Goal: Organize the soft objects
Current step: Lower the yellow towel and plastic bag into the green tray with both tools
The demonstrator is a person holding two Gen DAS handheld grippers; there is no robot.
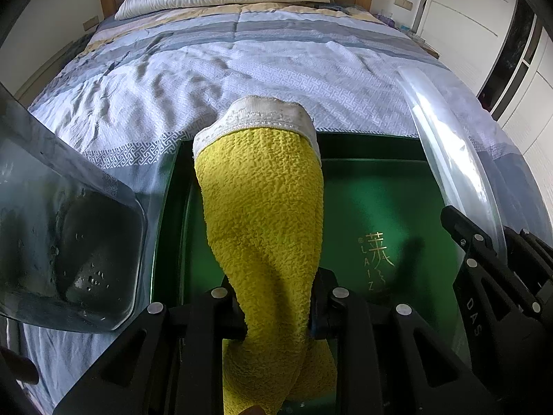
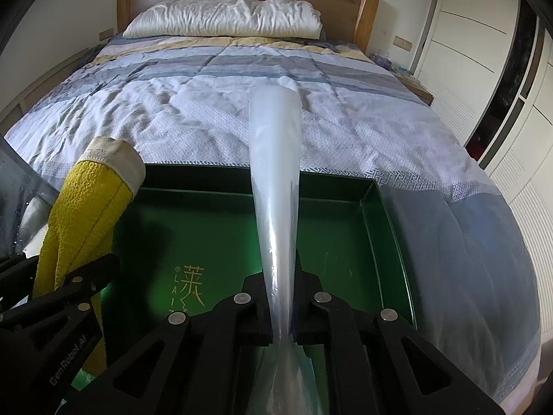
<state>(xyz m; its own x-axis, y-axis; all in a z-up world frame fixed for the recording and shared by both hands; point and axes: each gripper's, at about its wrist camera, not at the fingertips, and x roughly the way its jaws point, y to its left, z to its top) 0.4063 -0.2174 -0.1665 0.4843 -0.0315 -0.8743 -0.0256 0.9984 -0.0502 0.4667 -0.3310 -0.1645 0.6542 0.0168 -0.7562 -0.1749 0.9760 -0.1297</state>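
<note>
A: The yellow towel (image 1: 262, 214) is the item in hand. Your left claw (image 1: 276, 311) is clamped on its bunched middle, with the white-trimmed end standing up over the green box (image 1: 390, 193) and the lower end drooping below the fingers. The towel hangs above the box's left part; it is not yet laid down in it.

B: And the right side?

A: Your right claw (image 2: 281, 307) is closed on a clear plastic sheet (image 2: 276, 180), probably a bag or wrapper, which rises stiffly over the middle of the same box. The box sits on the bed (image 2: 214, 117), near its foot, with a clear container (image 1: 69, 249) just beside it on the left.

B: What could go wrong from here?

A: Three things, as a judgement. First, the towel is gripped in a bunch, so on release it will likely drop as a heap and drape over the box wall instead of lying flat. Second, both claws work over one box and stand near each other, so a sideways move could knock the sheet against the towel. Third, the plastic looks slick and thin; it may slide through the pads. The box also rests on soft bedding, so downward pressure could tip it.
</note>
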